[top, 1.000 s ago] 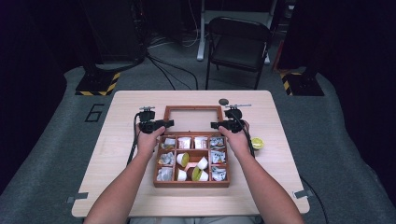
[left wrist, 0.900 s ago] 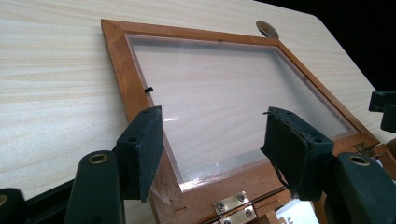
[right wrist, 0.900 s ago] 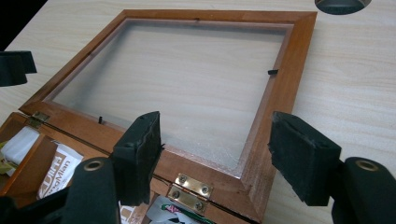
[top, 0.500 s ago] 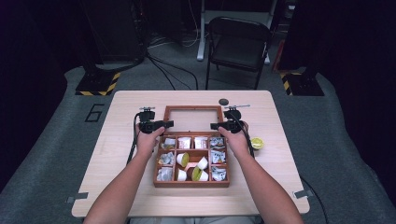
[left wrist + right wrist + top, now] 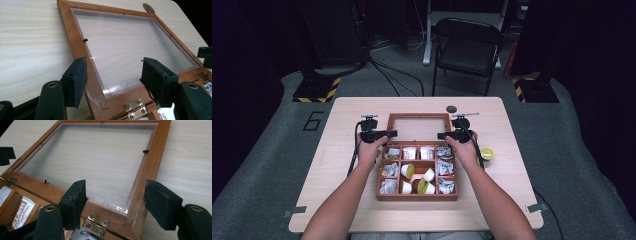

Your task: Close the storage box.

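A wooden box [image 5: 417, 197] with several compartments of packets and small cups sits mid-table. Its glass-paned lid [image 5: 418, 116] lies folded back flat on the table behind it. My left gripper [image 5: 389, 134] is at the lid's near-left corner, my right gripper [image 5: 443, 135] at its near-right corner. In the left gripper view the left gripper [image 5: 116, 77] straddles the lid frame [image 5: 75, 42] above a brass hinge [image 5: 135, 108], pads apart. In the right gripper view the right gripper [image 5: 117, 200] straddles the opposite frame corner [image 5: 136, 205] beside another hinge [image 5: 96, 223], also open.
A yellow-green cup [image 5: 486, 153] sits on the table right of the box. A small dark disc [image 5: 451, 108] lies behind the lid. A folding chair [image 5: 467, 47] stands beyond the table's far edge. Bare tabletop [image 5: 342, 200] lies on both sides of the box.
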